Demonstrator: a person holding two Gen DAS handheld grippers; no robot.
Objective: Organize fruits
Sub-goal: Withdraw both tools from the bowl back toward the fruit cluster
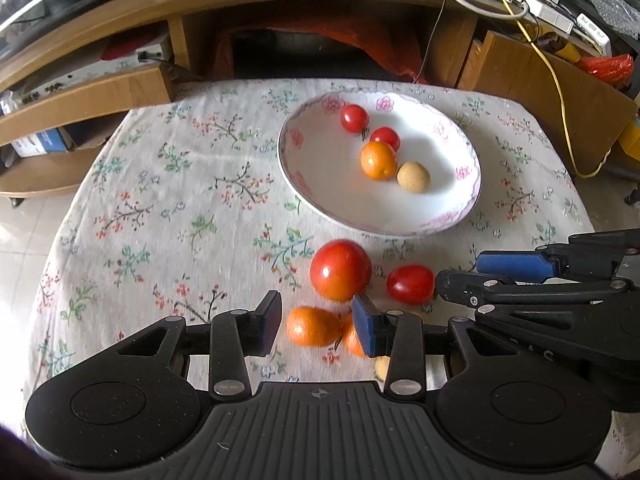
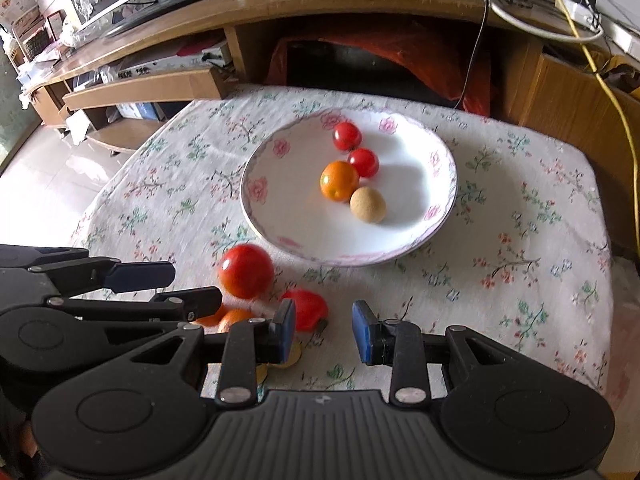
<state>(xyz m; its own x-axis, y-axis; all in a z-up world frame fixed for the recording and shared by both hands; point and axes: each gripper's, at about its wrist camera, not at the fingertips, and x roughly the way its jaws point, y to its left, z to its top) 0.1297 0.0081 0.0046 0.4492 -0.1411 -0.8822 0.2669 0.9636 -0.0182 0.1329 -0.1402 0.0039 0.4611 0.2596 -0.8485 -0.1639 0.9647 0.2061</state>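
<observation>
left gripper [image 1: 316,320]: jaws open around an orange fruit [image 1: 312,326], not pinching | right gripper [image 2: 324,330]: jaws open, empty | plate [image 1: 312,184] holds four fruits

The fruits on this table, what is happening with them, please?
A person with two handheld grippers is sorting fruit into the flowered plate. It holds two cherry tomatoes, a kumquat and a longan. The open left gripper hovers around another kumquat beside the big tomato. The right gripper is open, holding nothing.
</observation>
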